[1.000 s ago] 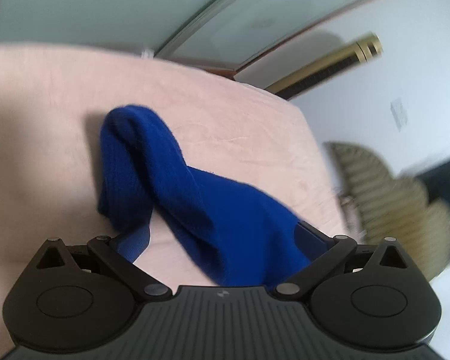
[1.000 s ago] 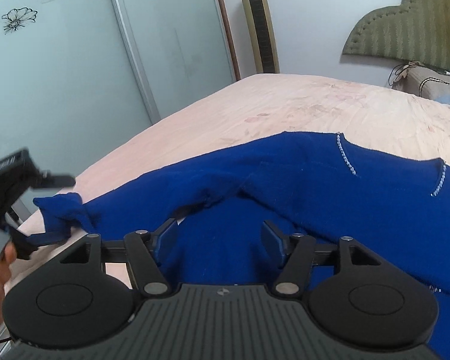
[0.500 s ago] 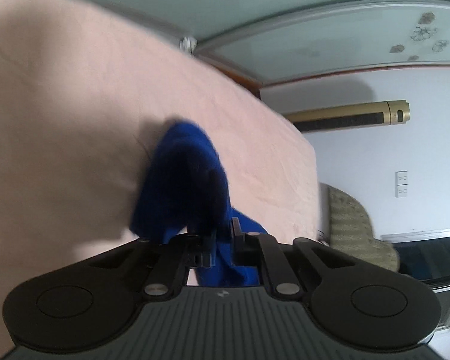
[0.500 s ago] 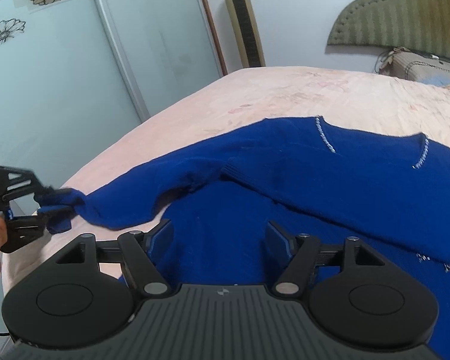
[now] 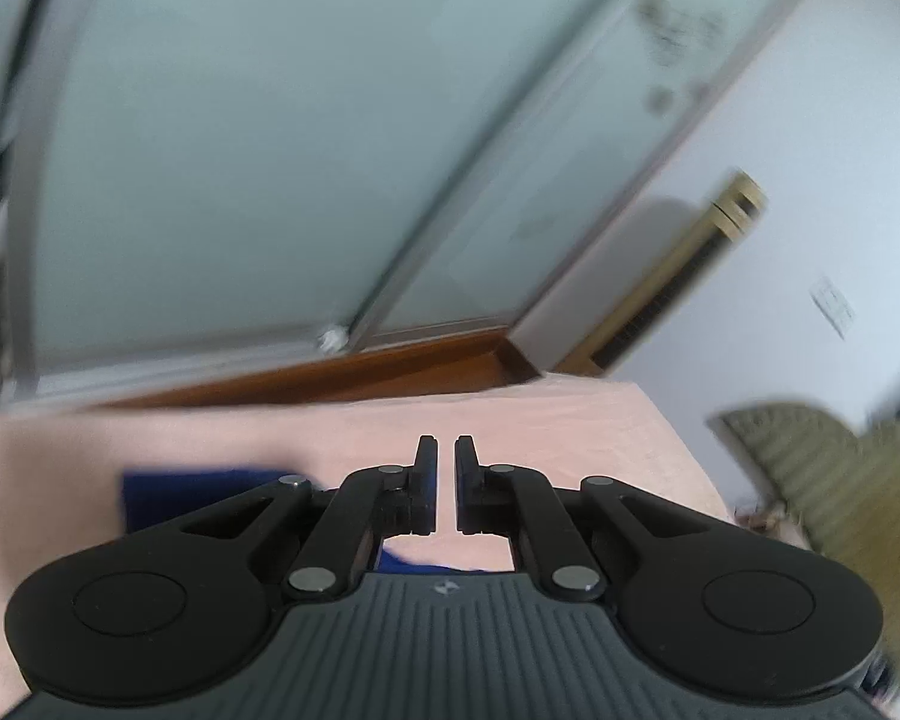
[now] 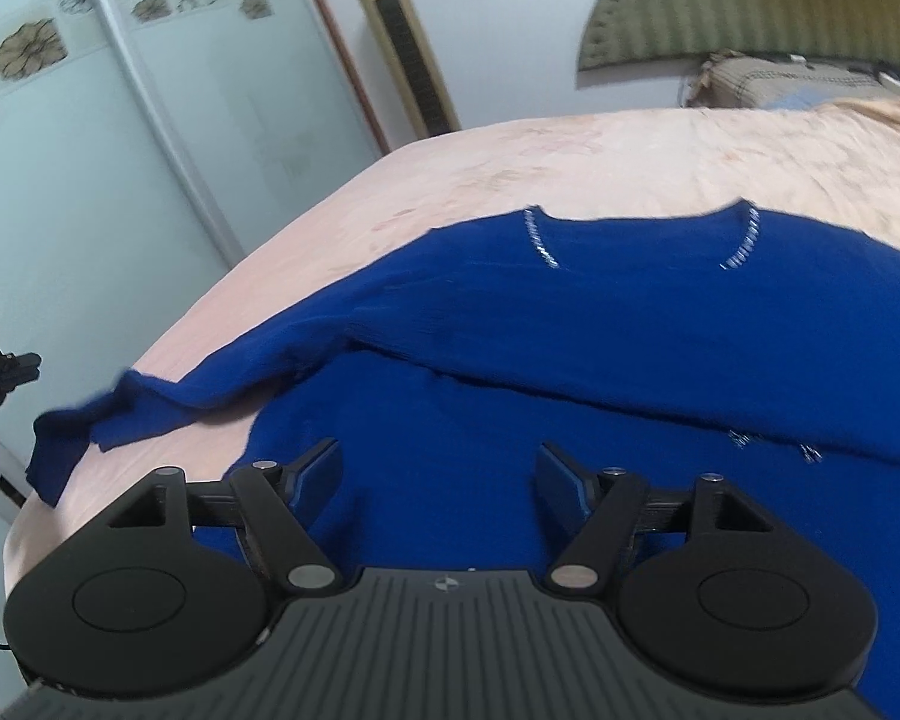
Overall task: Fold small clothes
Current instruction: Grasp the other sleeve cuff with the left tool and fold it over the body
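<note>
The blue sweater (image 6: 570, 360) lies flat on the bed (image 6: 570, 168), its sleeve (image 6: 150, 408) stretched leftward toward the left gripper (image 5: 441, 483), pressed together and empty, while the spread right gripper (image 6: 438, 474) hovers above the body.

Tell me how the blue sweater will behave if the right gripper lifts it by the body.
The sweater is probably floppy: its sleeve drapes limply over the bed edge. It would likely sag either side of the open right gripper. The knit looks soft, so slipping seems unlikely.
</note>
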Motion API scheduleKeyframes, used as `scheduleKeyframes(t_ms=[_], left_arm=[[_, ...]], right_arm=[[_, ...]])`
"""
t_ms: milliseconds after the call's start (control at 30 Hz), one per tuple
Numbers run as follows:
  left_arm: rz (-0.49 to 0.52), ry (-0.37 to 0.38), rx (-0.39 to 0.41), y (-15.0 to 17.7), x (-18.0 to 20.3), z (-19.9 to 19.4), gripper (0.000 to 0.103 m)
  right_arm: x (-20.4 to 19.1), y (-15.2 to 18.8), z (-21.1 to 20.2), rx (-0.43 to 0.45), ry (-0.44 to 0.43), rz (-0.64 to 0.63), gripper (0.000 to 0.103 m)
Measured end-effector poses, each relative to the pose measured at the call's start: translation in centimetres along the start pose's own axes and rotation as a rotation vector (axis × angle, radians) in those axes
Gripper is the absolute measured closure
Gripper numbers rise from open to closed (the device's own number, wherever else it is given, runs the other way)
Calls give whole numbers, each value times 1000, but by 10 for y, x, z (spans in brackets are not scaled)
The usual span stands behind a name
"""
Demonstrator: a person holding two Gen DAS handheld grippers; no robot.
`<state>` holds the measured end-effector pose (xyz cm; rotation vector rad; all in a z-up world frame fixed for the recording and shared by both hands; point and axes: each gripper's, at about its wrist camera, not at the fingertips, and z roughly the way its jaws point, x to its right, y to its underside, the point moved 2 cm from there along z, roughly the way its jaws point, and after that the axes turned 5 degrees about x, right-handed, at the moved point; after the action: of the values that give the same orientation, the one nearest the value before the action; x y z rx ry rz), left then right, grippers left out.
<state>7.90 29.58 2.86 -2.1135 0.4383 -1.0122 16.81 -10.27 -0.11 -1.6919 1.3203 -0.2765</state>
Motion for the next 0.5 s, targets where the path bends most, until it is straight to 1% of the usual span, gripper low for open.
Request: scheduleKeyframes(t_ms=[33,67,100,133,200,233,267,300,333,367,400,500], left_arm=[[57,37,-22,2,15,0,98],[73,71,-50,2,26,-1,97],[70,120,-89,6,33,-2,97],[65,151,-122,9,38,-3,97],[35,171,-188,13,36,-5,89],[5,179,-212,22,25,-12,68],[-45,180,-241,27,15,-11,28],[-93,157,-254,31,2,-10,10],[-148,118,-249,35,-13,-11,2],[-198,78,-233,38,-27,-12,2],[-230,54,-221,36,-36,-9,2],[-329,49,-219,35,-58,4,2]], right_arm=[[4,0,-1,2,7,11,29],[6,0,-1,2,15,20,29],[9,0,-3,3,24,28,29],[11,0,-4,7,27,31,28],[14,1,-8,10,28,30,25],[17,2,-9,10,29,31,24],[19,3,-9,9,32,35,23],[21,4,-8,6,35,40,23],[23,5,-7,0,35,46,23],[24,5,-7,-3,35,51,23],[25,7,-7,-4,34,53,23],[26,9,-5,-11,32,54,23]])
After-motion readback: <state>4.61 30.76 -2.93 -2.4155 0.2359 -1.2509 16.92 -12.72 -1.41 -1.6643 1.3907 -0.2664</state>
